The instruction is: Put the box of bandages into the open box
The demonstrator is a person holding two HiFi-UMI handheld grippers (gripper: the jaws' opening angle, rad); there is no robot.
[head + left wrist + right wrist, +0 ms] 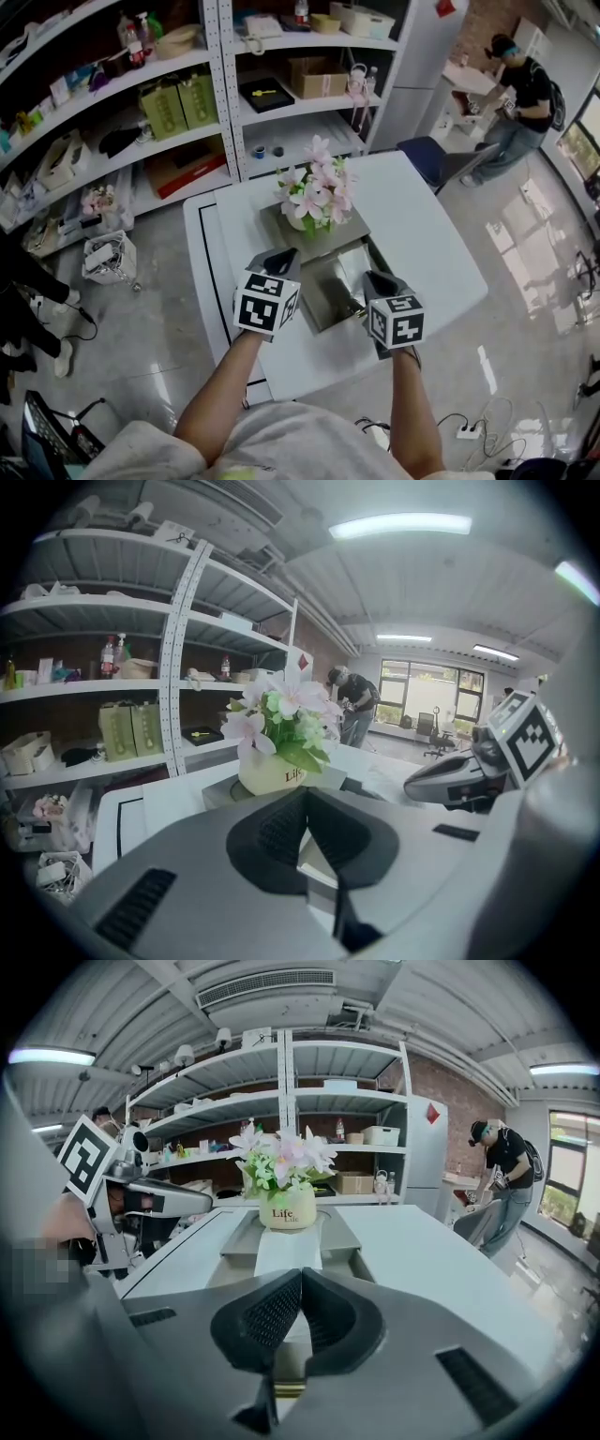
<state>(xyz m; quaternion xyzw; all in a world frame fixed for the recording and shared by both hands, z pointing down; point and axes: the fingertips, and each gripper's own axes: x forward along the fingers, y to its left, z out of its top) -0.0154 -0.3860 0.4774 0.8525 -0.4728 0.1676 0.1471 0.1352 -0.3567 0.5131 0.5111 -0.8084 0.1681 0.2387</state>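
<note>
On the white table (422,244) stands a grey open box (330,302), and a pot of pink and white flowers (314,202) sits on the flat grey part behind it. In the right gripper view a white flat pack (289,1246) lies inside the open box (342,1237), just beyond the jaws; it looks like the box of bandages. My left gripper (284,255) is at the box's left edge, shut with nothing in it. My right gripper (373,278) is over the box's right side, also shut and empty. The left gripper (305,794) and right gripper (300,1274) each show closed pads.
Shelves (225,103) with boxes and bags line the far side. A person (520,103) stands at the back right by a desk, and a blue chair (427,155) sits behind the table. A bag (108,258) and cables (469,427) lie on the floor.
</note>
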